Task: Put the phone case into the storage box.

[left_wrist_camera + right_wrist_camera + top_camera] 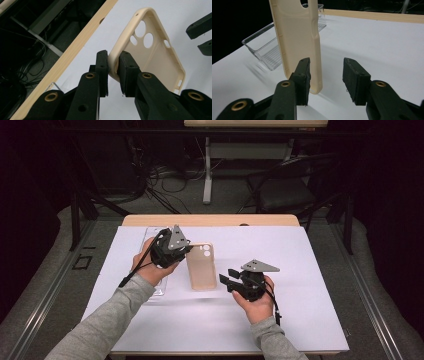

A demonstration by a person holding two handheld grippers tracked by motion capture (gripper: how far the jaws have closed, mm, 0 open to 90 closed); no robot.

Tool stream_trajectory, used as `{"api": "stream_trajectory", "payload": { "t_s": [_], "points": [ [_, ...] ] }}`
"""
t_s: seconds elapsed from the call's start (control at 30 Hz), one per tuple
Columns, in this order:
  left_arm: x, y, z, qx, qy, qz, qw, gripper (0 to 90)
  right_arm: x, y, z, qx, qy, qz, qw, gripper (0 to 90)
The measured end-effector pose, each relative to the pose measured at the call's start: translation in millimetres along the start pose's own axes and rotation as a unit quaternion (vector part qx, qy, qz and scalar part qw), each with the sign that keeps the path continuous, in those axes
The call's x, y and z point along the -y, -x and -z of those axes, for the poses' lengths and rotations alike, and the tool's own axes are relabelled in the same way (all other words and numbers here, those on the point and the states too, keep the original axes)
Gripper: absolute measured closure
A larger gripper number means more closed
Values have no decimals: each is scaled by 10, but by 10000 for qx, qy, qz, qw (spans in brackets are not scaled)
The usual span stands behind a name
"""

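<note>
Phone case [201,266], beige, hangs above white table cover [300,310], lifted by you. Your left gripper [113,65] pinches its side edge tight. Your right gripper [325,80] has jaws apart, case's bottom end just beside one pad. Clear tray [265,48] sits behind case

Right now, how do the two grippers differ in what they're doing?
The left gripper is shut on the beige phone case's rim, holding it off the table; the right gripper stands open, its pads not pressing anything, with the case's lower end just by one jaw. Both are black, two-jawed and hand-held.
</note>
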State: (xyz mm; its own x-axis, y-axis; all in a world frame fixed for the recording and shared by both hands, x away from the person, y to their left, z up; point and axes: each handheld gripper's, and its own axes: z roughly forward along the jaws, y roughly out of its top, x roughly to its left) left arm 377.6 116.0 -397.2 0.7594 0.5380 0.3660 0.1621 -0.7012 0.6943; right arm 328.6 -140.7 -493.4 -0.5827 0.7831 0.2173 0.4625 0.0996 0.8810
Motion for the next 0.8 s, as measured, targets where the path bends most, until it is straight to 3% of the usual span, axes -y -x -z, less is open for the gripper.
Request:
{"api": "stream_trajectory", "payload": {
  "t_s": [0.8],
  "points": [
    [86, -202, 2, -186, 95, 115, 9997, 791, 13, 20, -47, 54, -190, 289, 9994, 493]
  ]
}}
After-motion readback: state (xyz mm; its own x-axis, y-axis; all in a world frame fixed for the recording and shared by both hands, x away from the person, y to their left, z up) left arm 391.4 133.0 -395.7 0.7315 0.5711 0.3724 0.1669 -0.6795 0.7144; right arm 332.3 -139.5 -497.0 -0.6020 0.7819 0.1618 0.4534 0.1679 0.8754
